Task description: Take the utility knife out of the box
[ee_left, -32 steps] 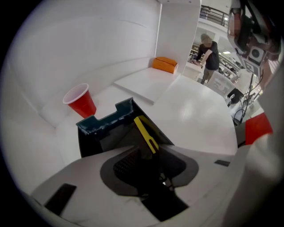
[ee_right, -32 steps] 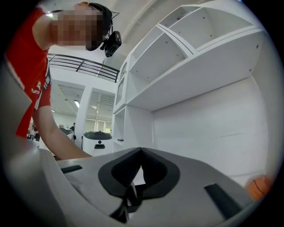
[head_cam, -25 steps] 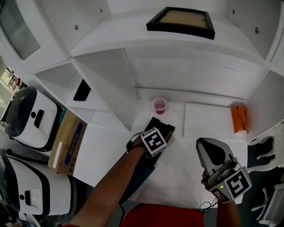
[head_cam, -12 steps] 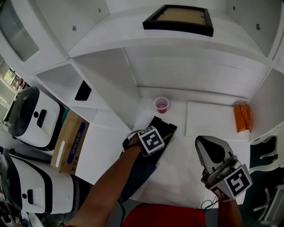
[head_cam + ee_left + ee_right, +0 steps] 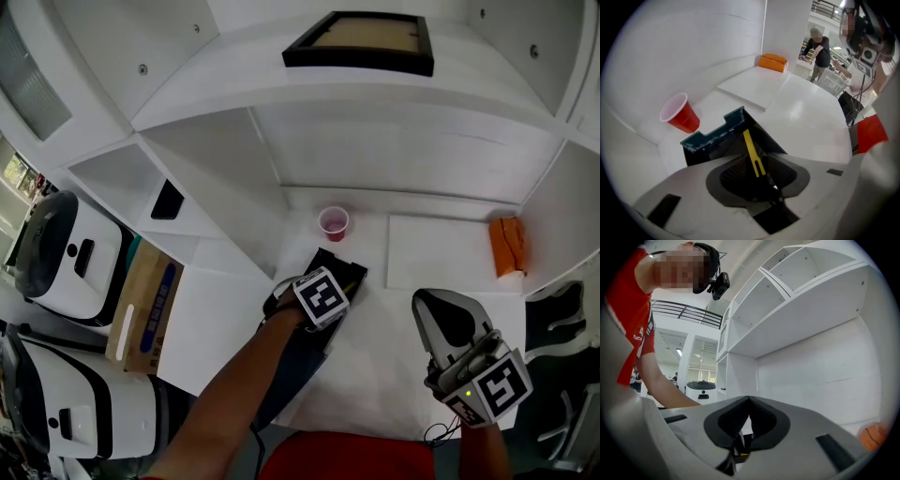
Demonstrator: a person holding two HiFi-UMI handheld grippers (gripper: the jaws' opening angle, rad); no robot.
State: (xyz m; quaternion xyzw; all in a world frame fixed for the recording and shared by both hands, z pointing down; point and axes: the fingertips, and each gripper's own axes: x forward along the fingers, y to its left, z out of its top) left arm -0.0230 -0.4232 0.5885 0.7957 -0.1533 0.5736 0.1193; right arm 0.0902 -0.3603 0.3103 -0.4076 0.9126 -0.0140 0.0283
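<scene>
left gripper view: left gripper [image 5: 755, 164], lower centre of the frame, jaws closed on the utility knife [image 5: 751, 149]; the knife's yellow strip runs up between the two dark pads [image 5: 733, 171], and its far end points over the open top of the box [image 5: 712, 138]. box dark with a teal notched wall, standing just beyond the jaw tips. red cup [image 5: 680, 113] tipped on its side, upper left of the box, apart from it. flat white board [image 5: 750, 86] behind the box; orange object [image 5: 772, 62] at the far edge, top centre. head view: left gripper [image 5: 328, 292] at centre, its marker cube uppermost, its tips over the near end of the box [image 5: 342, 267]; a thin yellow sliver of the knife [image 5: 350, 281] shows inside the box, right beside the gripper. cup [image 5: 334, 223] above the box; orange object [image 5: 504, 247] at the right. right gripper [image 5: 445, 314] at lower right, well apart from box and knife, over the white desk [image 5: 375, 375]. right gripper view: right gripper [image 5: 749, 401] raised toward the shelving, jaws together, nothing between them.
</scene>
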